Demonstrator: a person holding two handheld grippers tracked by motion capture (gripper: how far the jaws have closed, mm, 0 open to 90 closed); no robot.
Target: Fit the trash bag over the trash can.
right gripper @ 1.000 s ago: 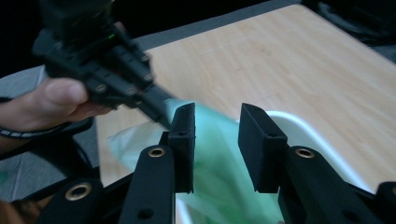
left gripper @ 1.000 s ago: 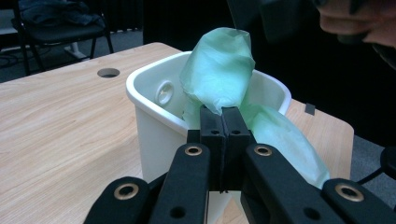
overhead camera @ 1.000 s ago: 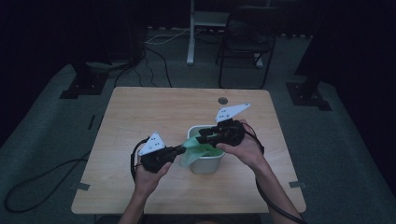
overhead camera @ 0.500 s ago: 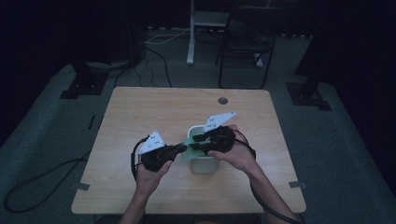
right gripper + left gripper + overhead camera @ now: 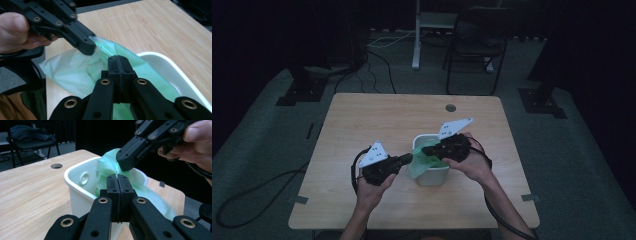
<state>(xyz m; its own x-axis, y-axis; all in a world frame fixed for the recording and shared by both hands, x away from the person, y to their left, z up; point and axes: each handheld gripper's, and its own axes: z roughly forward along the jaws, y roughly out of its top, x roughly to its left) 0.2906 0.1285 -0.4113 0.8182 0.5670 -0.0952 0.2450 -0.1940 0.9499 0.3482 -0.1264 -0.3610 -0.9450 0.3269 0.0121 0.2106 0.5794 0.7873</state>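
Note:
A small white bin (image 5: pixel 432 175) stands on the wooden table, with a thin green plastic bag (image 5: pixel 417 164) draped over its left rim. My left gripper (image 5: pixel 409 158) reaches in from the left, shut on the bag's edge. In the left gripper view its jaws (image 5: pixel 117 177) meet on the green film (image 5: pixel 107 165) at the bin's rim (image 5: pixel 75 182). My right gripper (image 5: pixel 427 149) comes from the right over the bin. Its jaws have just been closing and now stand shut (image 5: pixel 117 58) with the bag (image 5: pixel 70 72) pinched between them.
The table (image 5: pixel 377 120) has a round cable hole (image 5: pixel 450 107) at the back. A dark chair (image 5: pixel 477 40) and a stand are on the floor beyond it. Black cables trail from both grippers toward the table's near edge.
The right gripper has come down and a little left toward the bin, and its jaws have shut on the bag. The left gripper has kept still.

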